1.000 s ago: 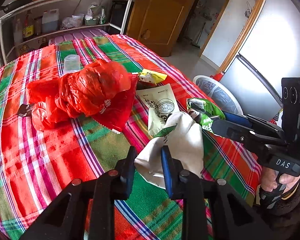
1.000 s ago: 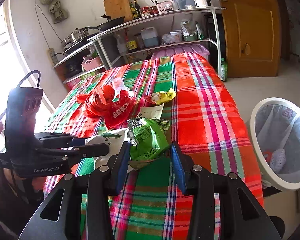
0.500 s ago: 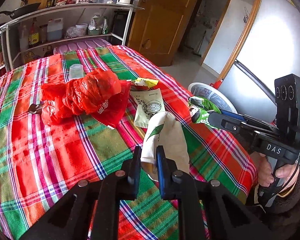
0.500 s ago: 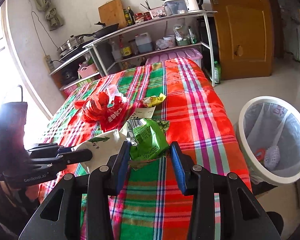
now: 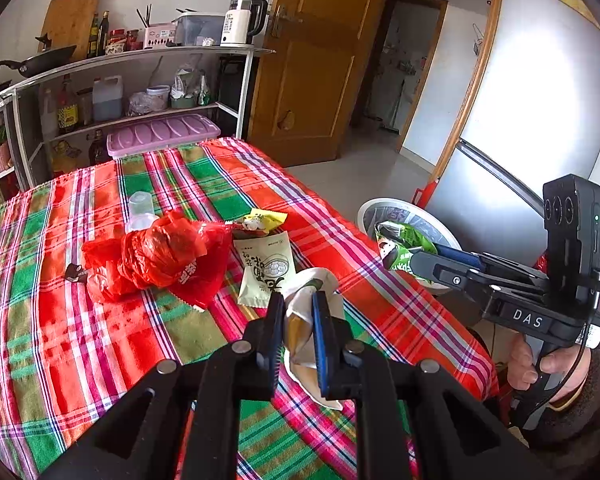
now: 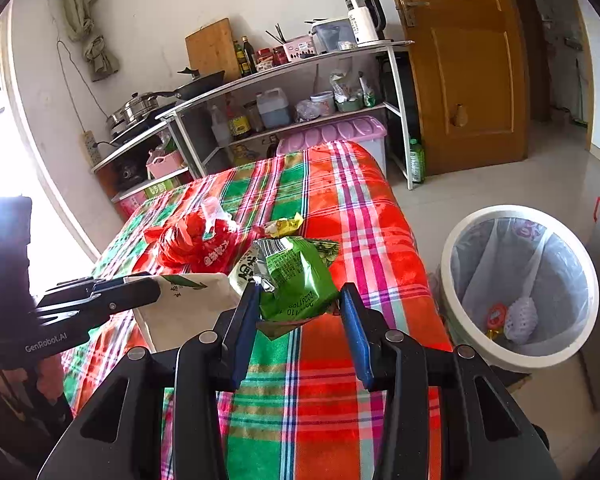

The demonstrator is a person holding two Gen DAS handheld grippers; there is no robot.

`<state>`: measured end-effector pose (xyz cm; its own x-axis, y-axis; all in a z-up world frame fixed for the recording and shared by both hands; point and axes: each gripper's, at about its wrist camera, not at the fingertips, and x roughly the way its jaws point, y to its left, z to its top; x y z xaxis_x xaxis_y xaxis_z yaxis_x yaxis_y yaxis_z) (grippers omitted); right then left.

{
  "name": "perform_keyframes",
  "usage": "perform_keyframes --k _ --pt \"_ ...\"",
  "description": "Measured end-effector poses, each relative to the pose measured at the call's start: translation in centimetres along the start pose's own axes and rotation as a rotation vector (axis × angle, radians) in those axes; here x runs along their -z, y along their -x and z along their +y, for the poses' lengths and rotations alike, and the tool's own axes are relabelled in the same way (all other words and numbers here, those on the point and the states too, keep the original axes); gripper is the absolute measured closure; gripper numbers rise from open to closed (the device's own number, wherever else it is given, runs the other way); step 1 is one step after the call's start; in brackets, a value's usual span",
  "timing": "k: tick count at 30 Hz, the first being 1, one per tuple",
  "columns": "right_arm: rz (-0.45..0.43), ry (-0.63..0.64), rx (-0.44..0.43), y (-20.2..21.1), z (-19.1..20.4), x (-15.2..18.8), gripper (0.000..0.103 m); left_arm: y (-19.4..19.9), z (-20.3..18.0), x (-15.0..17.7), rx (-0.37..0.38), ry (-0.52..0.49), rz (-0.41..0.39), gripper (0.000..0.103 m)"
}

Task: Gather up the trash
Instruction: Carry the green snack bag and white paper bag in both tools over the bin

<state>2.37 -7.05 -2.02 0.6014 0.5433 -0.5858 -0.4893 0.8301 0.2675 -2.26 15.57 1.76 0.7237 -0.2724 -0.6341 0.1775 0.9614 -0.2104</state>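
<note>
Left wrist view: the left gripper (image 5: pixel 296 332) is clenched on a white snack bag (image 5: pixel 306 320), pinched near its folded middle and lifted clear of the plaid-covered surface (image 5: pixel 52 328). The right gripper (image 5: pixel 396 258) appears at right, carrying a green snack packet (image 5: pixel 404 240) in front of the trash bin (image 5: pixel 380 208), which stands on the floor beside the surface. Left on the surface: a red plastic bag (image 5: pixel 156 256), a clear plastic cup (image 5: pixel 140 210), a yellow wrapper (image 5: pixel 262 220) and a pale printed sachet (image 5: pixel 266 268).

Right wrist view: the right gripper (image 6: pixel 298 308) grasps the green snack packet (image 6: pixel 296 280) between half-spread jaws; the packet is crumpled and bulky, so the grip is wide. The lined trash bin (image 6: pixel 516 280) stands to the right and holds a few items. The left gripper (image 6: pixel 156 290) holds the white snack bag (image 6: pixel 188 308) to the left.

Procedure, as judged: carry both items to the bin. Keep each gripper clenched until its load is directly above the bin opening, well inside the rim. Release the green packet first, as it is nearer. Light bags drift, so lower them toward the liner before letting go.
</note>
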Motion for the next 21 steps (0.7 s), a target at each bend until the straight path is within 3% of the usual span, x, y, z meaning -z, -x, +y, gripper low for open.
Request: perform_keyframes --k 10,21 --pt "-0.044 -0.027 0.044 1.6 -1.8 -0.6 0.061 -0.8 -2.9 -2.1 0.017 -0.044 -0.048 0.088" --pt "-0.075 -0.081 0.131 3.4 -6.1 -1.2 0.061 -4.8 -6.5 -5.2 0.072 -0.077 -0.031 0.088"
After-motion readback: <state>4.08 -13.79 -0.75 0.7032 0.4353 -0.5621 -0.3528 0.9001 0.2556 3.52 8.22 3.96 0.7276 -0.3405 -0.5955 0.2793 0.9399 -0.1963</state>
